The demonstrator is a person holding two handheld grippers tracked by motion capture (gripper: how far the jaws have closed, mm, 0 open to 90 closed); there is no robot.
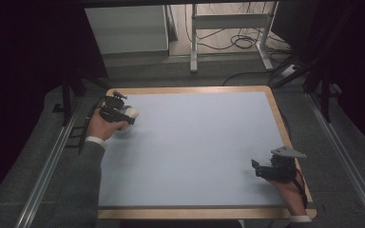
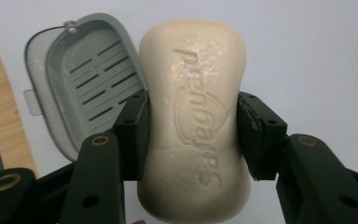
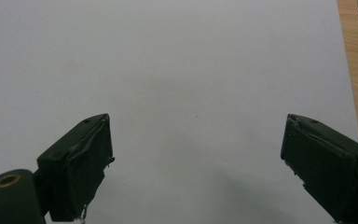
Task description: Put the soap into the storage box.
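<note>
Our left gripper (image 2: pixel 192 135) pinches the soap (image 2: pixel 195 116) near the surface's (image 1: pixel 195 142) far left corner, by the gray dish (image 2: pixel 81 84). We should lower it flat, slowly. Our right gripper's (image 3: pixel 196 154) fingers are spread.

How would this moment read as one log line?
left gripper: shut on soap | dish: beside it | right gripper: open, holding nothing

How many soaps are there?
1. The cream soap bar is clamped between the jaws of the left tool, near the table's far left corner, just beside the open grey soap dish. Another could hide behind the hand.
</note>
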